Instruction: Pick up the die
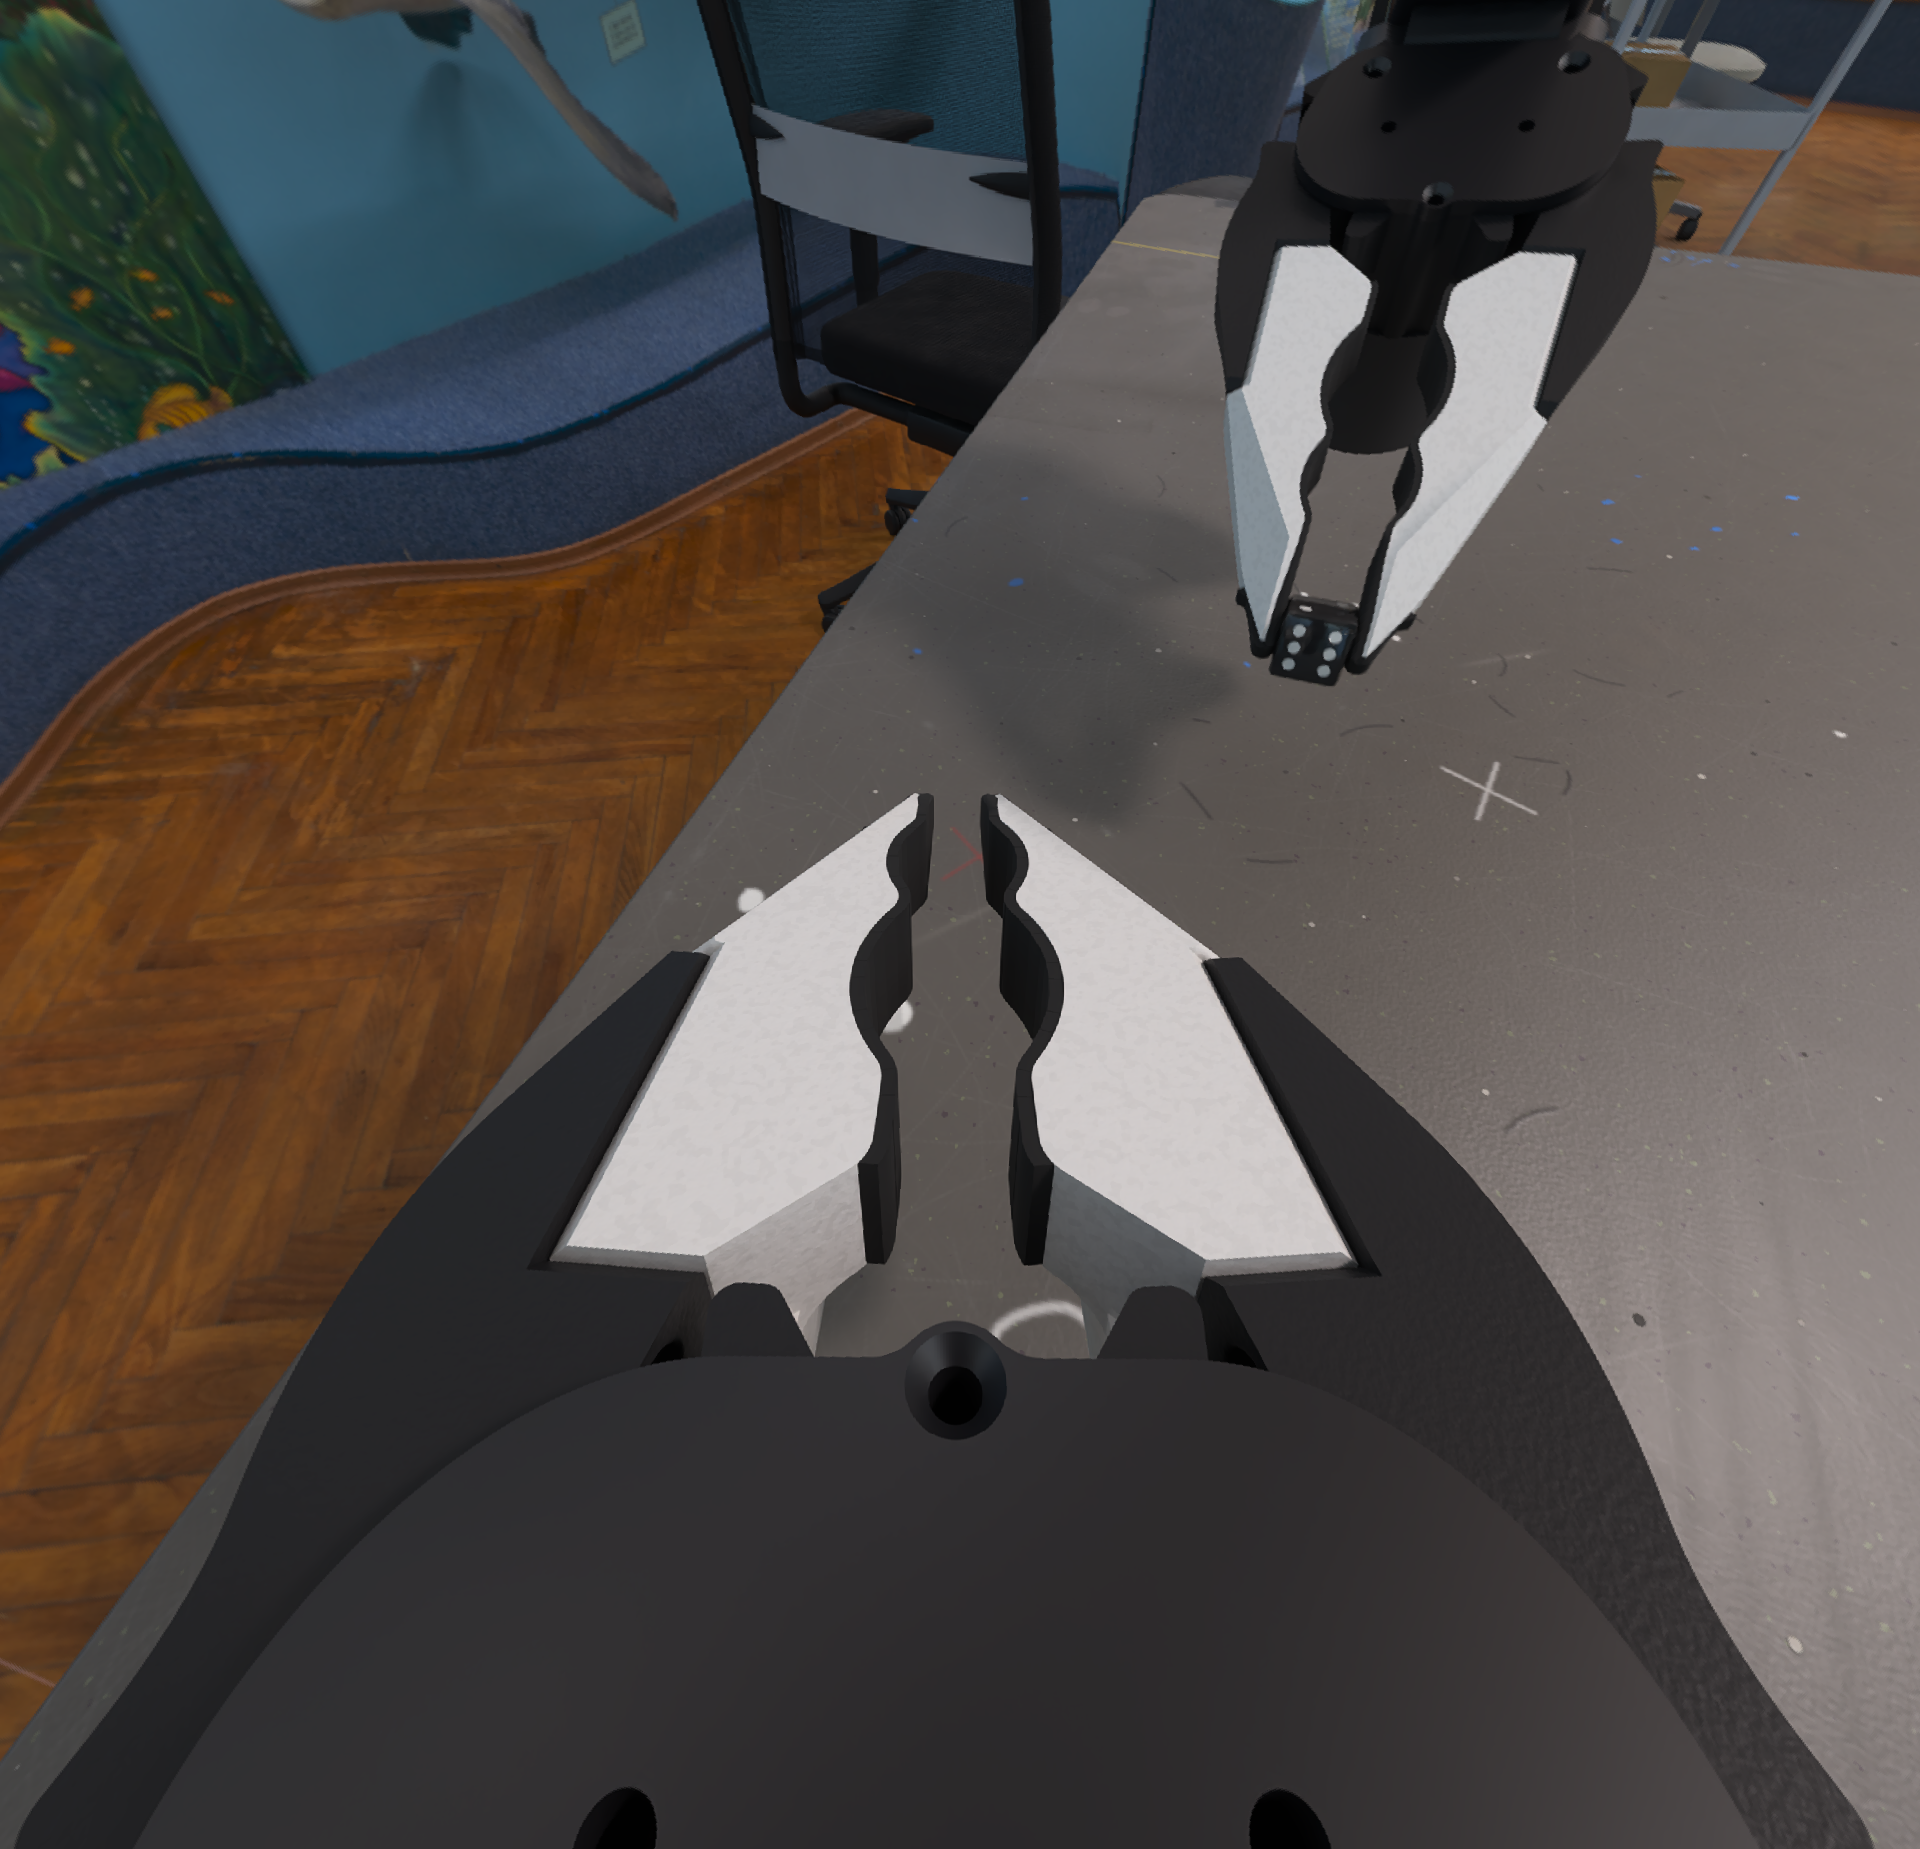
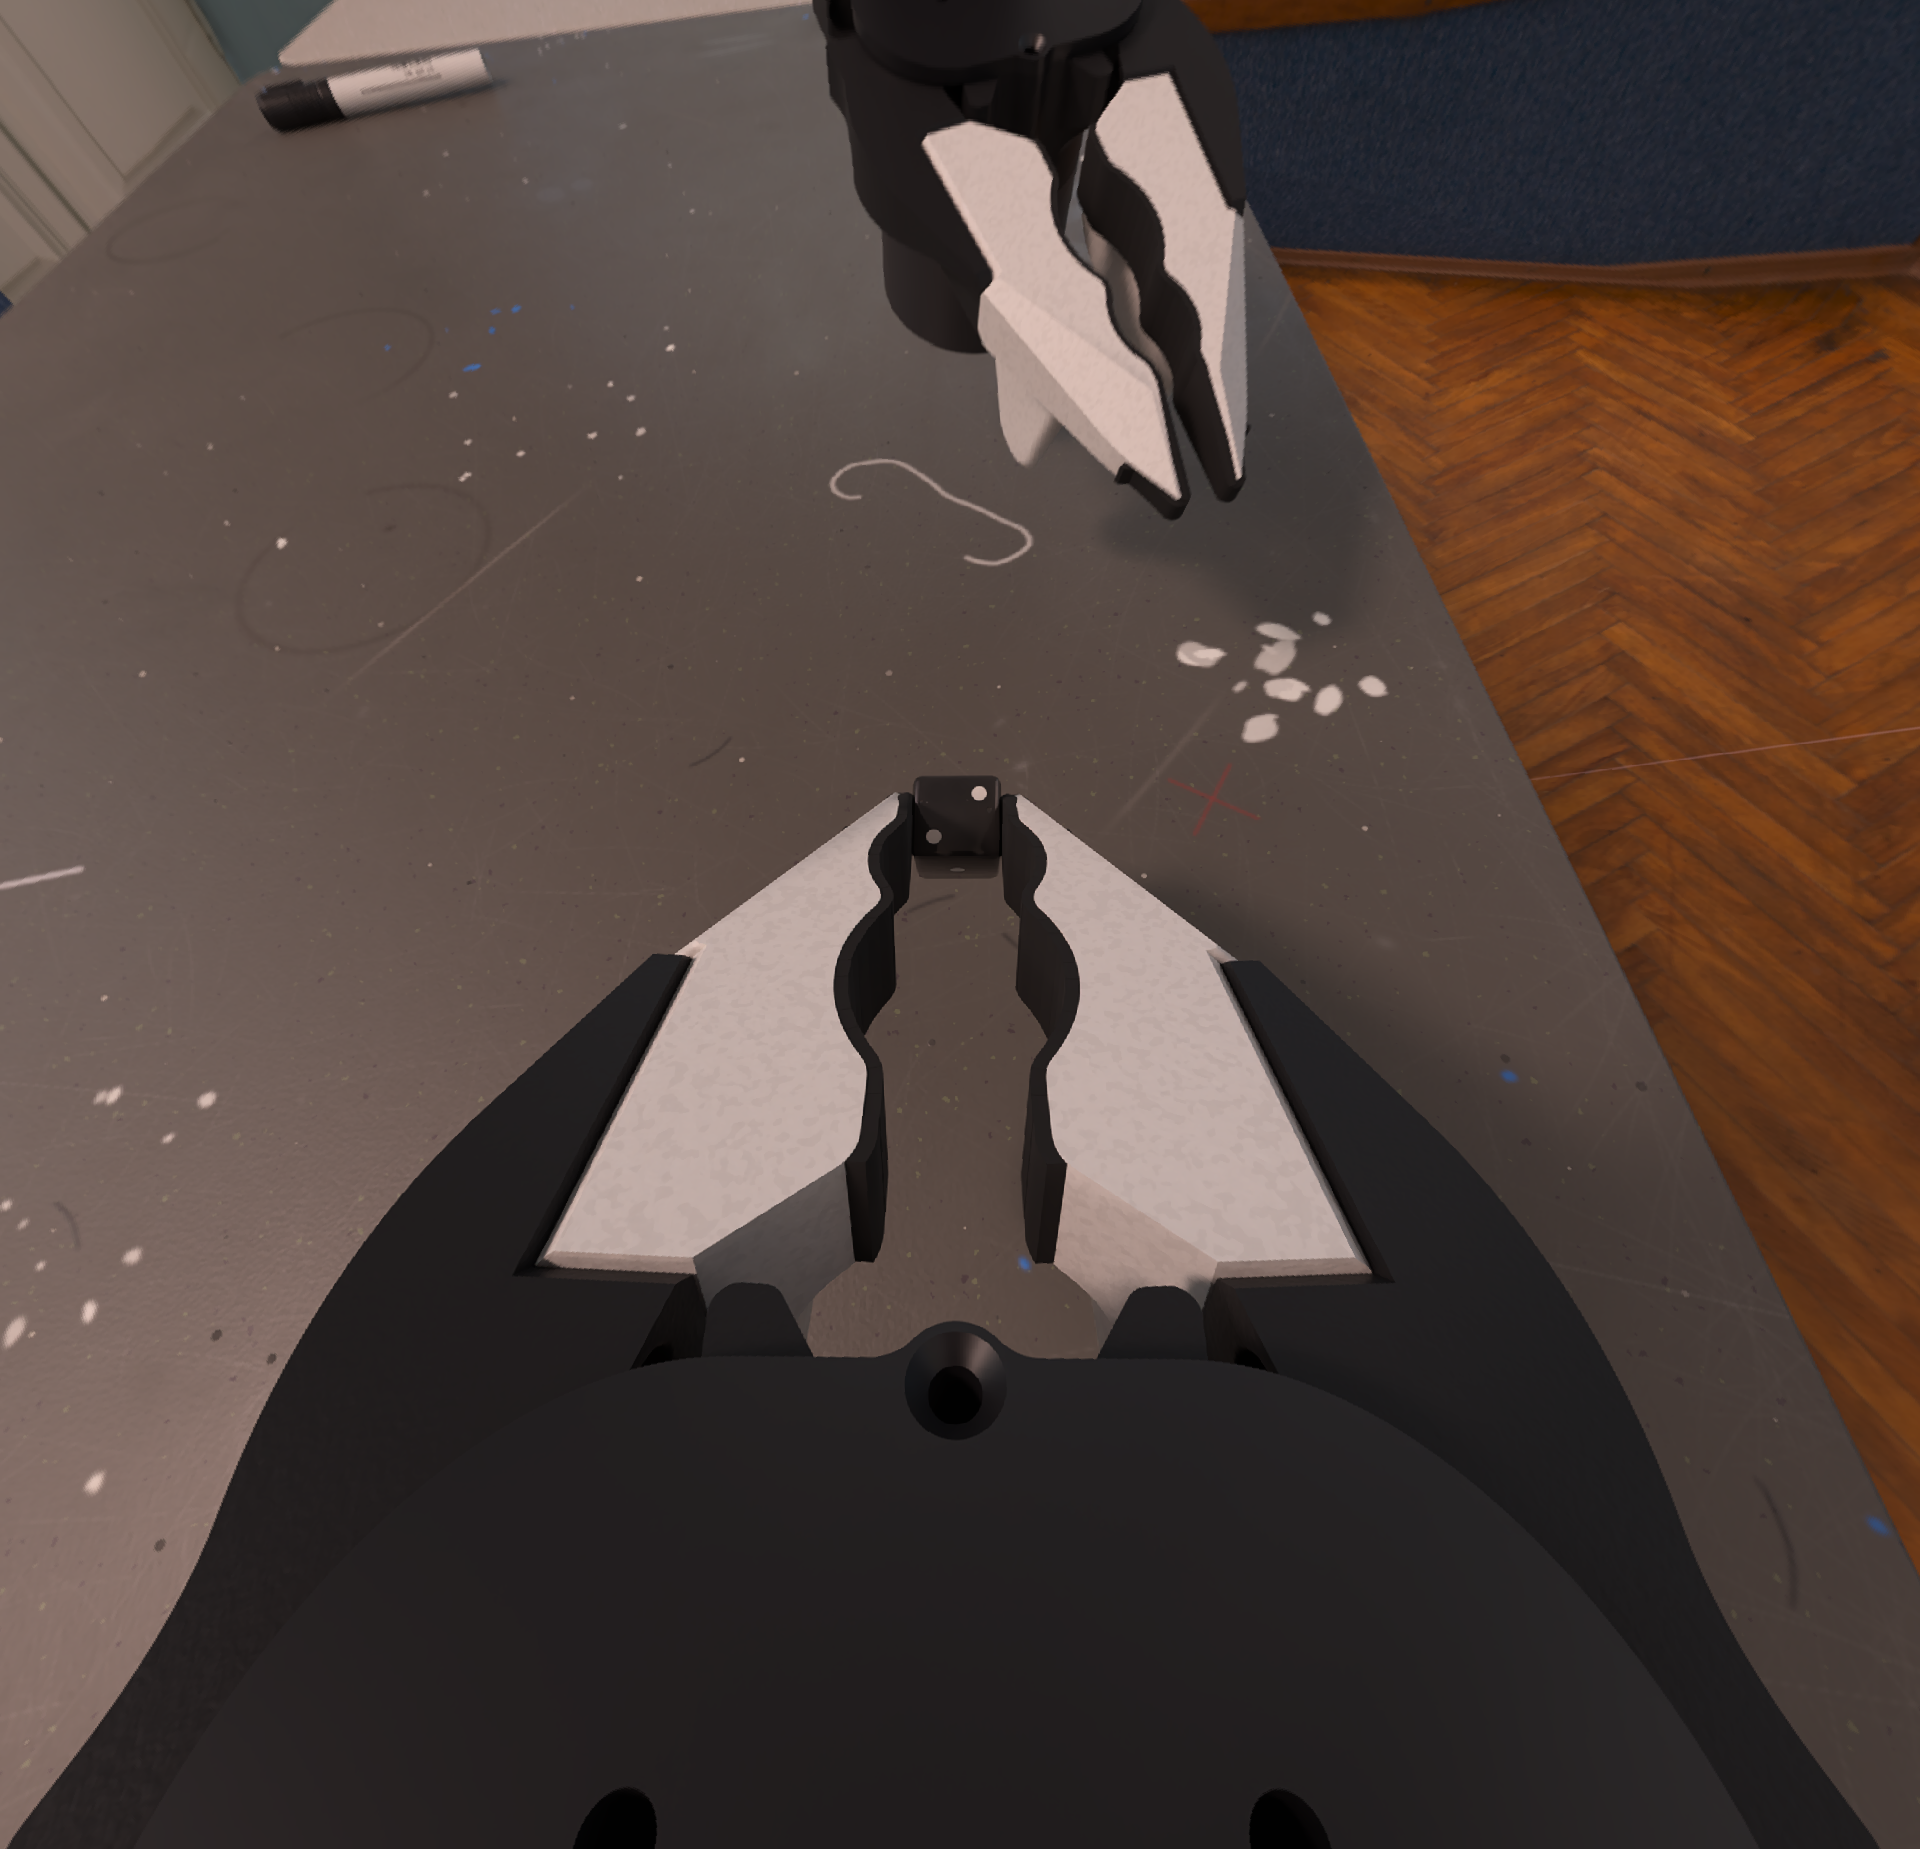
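Observation:
The die is small and black with white pips. It sits clamped between the fingertips of my right gripper, which is shut on it. In the left wrist view the die shows between the right gripper's tips, held just above the grey table, with a shadow below it. My left gripper is nearly closed and empty, with only a narrow gap between the tips. It hovers near the table's left edge. It also shows in the right wrist view, far from the die.
A black and white marker lies at the far left of the table beside a pale board. An office chair stands past the table's edge, over the wooden floor. Chalk marks and paint specks dot the tabletop.

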Tool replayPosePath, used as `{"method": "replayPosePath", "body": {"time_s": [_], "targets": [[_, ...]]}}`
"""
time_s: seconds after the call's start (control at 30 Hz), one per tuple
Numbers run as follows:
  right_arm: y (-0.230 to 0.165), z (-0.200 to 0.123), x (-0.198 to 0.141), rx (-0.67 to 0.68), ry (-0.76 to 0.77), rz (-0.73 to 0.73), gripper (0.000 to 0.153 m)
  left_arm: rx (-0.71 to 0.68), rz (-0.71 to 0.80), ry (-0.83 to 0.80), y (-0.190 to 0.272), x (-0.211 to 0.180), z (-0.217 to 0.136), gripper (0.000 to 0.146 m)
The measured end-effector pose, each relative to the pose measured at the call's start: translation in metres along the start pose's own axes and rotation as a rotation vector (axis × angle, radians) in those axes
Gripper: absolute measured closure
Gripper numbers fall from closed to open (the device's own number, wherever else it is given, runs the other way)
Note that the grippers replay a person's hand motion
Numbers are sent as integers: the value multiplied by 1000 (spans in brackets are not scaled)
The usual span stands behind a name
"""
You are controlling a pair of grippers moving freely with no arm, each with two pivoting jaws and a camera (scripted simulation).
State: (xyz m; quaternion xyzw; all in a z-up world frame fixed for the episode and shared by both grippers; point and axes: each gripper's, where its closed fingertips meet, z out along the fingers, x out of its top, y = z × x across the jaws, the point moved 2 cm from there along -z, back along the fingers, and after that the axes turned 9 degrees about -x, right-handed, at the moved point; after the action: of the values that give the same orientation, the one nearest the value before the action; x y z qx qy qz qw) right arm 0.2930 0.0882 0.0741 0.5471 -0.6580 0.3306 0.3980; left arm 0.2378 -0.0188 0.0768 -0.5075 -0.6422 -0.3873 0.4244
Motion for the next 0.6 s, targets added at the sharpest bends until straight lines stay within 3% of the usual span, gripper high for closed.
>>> {"method": "replayPosePath", "body": {"time_s": [0.23, 0.6], "targets": [[1, 3, -4, -5, -28, -7, 136, -67, 13, -12, 11, -2, 5, 138], [2, 16, -26, -29, -155, -51, 136, -59, 22, -9, 12, -1, 5, 143]]}}
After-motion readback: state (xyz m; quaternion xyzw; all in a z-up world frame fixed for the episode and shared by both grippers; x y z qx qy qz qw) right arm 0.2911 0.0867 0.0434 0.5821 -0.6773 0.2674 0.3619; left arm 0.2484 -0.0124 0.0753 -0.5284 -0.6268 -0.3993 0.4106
